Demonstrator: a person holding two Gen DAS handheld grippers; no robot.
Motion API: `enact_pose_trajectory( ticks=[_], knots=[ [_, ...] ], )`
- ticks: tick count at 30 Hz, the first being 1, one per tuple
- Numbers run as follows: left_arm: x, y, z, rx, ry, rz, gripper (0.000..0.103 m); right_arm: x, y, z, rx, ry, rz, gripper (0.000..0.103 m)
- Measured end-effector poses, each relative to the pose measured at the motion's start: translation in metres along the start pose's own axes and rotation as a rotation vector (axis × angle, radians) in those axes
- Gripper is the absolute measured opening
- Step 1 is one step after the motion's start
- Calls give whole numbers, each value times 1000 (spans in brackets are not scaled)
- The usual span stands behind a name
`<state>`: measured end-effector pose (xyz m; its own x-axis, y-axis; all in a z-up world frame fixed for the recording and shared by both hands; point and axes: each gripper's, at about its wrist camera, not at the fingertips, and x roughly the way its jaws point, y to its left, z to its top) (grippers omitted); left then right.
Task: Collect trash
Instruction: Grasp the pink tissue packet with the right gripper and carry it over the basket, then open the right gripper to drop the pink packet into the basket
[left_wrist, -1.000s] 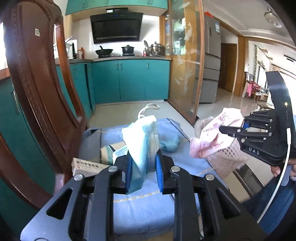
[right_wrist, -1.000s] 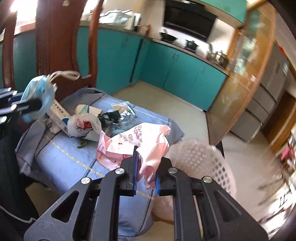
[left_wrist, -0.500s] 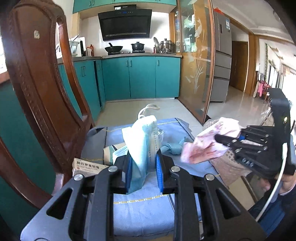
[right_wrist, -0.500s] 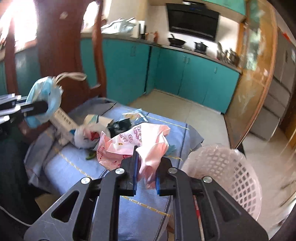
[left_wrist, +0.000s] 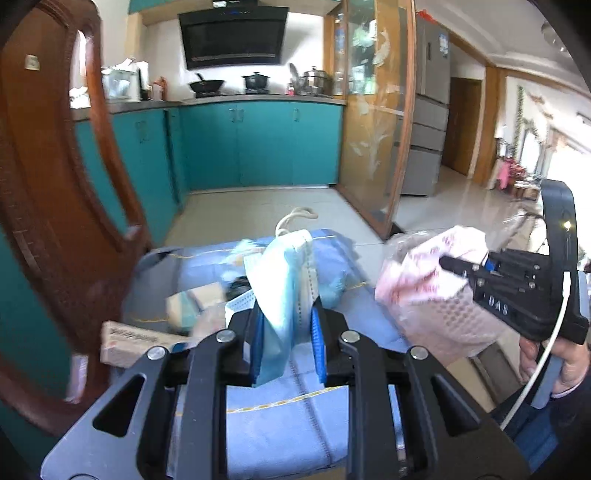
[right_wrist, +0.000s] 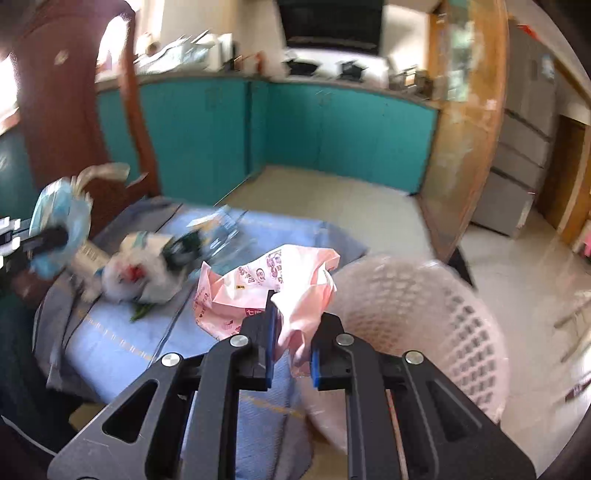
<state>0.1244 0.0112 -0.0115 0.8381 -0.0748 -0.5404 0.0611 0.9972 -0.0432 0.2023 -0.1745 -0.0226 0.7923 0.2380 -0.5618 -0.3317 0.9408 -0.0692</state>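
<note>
Claws both gripped trash: left claw (left_wrist: 288, 332) clamped a crumpled blue face mask (left_wrist: 286, 280); right claw (right_wrist: 290, 343) pinched a pink printed plastic bag (right_wrist: 273, 284).

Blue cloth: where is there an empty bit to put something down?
The blue cloth is bare along its near edge, between the trash pile and the camera. The basket at its right end looks empty. The far left, by the chair, is crowded.
</note>
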Motion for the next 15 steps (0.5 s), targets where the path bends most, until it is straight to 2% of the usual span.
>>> enact_pose_trajectory(
  ticks=[3, 6, 13, 15],
  knots=[
    [16, -9, 13, 5, -4, -85, 23, -12, -26, 5, 63, -17, -136, 15],
    [42, -28, 29, 23, 12, -169, 23, -16, -51, 0, 130, 1, -219, 15],
    [100, -96, 52, 80, 106, -429, 23, -13, -103, -21, 283, 99, -362, 15],
    [117, -125, 52, 135, 157, -505, 29, -11, -110, -26, 311, 121, -387, 15]
  ],
)
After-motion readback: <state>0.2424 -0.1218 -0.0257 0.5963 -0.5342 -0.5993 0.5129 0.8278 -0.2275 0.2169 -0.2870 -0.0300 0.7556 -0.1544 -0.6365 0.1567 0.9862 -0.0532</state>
